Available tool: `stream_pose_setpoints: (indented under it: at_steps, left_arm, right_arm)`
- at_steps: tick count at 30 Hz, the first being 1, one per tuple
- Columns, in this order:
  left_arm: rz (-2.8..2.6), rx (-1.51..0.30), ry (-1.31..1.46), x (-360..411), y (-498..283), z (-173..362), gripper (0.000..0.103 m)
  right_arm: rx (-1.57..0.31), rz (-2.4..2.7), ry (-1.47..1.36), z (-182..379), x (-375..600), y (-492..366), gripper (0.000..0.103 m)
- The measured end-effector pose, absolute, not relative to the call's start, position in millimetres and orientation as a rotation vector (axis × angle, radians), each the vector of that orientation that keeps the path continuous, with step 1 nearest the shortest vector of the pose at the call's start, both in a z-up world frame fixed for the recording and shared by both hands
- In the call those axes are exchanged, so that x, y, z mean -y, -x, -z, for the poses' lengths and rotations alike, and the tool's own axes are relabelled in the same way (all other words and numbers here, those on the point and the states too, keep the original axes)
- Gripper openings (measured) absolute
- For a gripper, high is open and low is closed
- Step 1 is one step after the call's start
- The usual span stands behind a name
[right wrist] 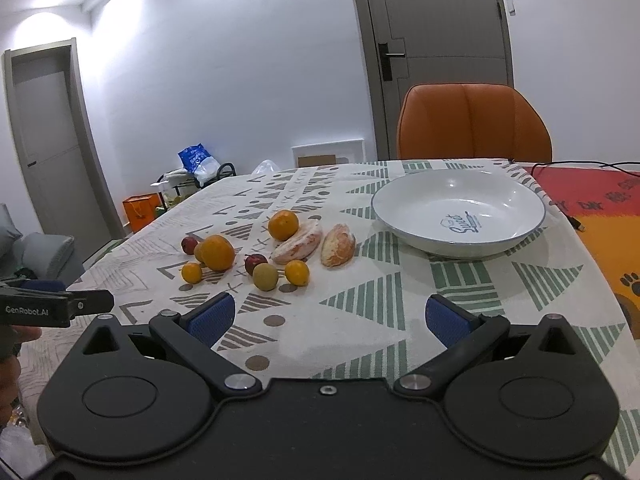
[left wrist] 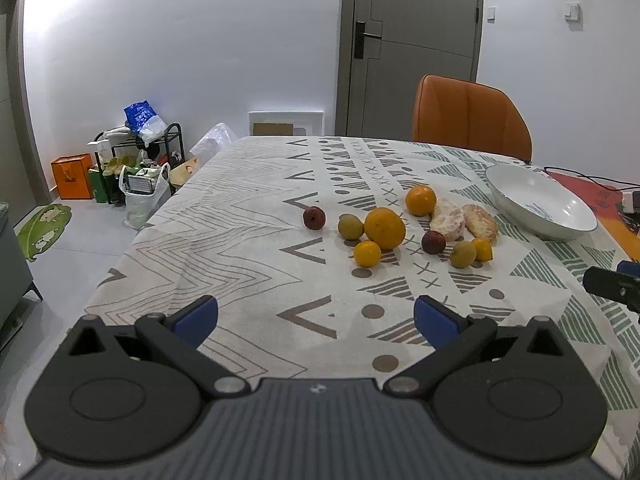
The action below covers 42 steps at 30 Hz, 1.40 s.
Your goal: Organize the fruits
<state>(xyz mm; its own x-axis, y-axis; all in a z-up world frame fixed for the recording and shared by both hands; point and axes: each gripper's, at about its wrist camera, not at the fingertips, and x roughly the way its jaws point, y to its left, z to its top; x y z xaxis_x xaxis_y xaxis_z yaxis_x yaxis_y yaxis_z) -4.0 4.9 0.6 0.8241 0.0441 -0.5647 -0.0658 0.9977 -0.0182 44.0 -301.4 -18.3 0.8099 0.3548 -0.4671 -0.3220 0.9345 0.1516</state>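
Both hand-held grippers fill the bottom of their frames, the left gripper (left wrist: 316,320) and the right gripper (right wrist: 328,318) each with blue-padded jaws spread wide and empty over the patterned grey-and-green tablecloth (left wrist: 248,240). Mid-frame lies the loose cluster of fruit: a large round orange (left wrist: 385,228) touching a small greenish fruit (left wrist: 350,227), with two peeled citrus pieces (right wrist: 316,244) beside them. Right of these sits a shallow white ceramic bowl (right wrist: 516,196), holding nothing.
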Motion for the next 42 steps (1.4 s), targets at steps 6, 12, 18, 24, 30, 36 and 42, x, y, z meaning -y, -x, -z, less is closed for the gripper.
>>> stream_pose_setpoints:
  at_steps: [6, 12, 18, 24, 30, 36, 42]
  left_arm:
    - [-0.055, -0.595, 0.035, -2, 4, -1, 0.103]
    - [-0.054, -0.593, 0.038, -2, 5, -2, 0.103]
    - [-0.055, -0.582, 0.067, -6, 3, -3, 0.103]
    - [-0.034, -0.582, 0.081, -9, -6, -3, 0.103]
    - [-0.032, -0.58, 0.103, -13, -17, -3, 0.103]
    - [-0.006, -0.576, 0.107, -9, -28, -1, 0.102]
    - [0.006, -0.582, 0.106, -5, -40, 2, 0.101]
  right_arm:
    - [-0.511, -0.363, -0.059, 18, 301, -44, 0.103]
    - [-0.513, -0.363, -0.055, 18, 301, -43, 0.103]
    - [-0.543, -0.375, -0.052, 18, 299, -48, 0.103]
    - [-0.545, -0.374, -0.051, 16, 299, -55, 0.103]
    - [-0.54, -0.394, -0.054, 18, 297, -62, 0.103]
    - [-0.555, -0.417, -0.086, 21, 299, -74, 0.103]
    - [-0.57, -0.421, -0.089, 26, 298, -84, 0.103]
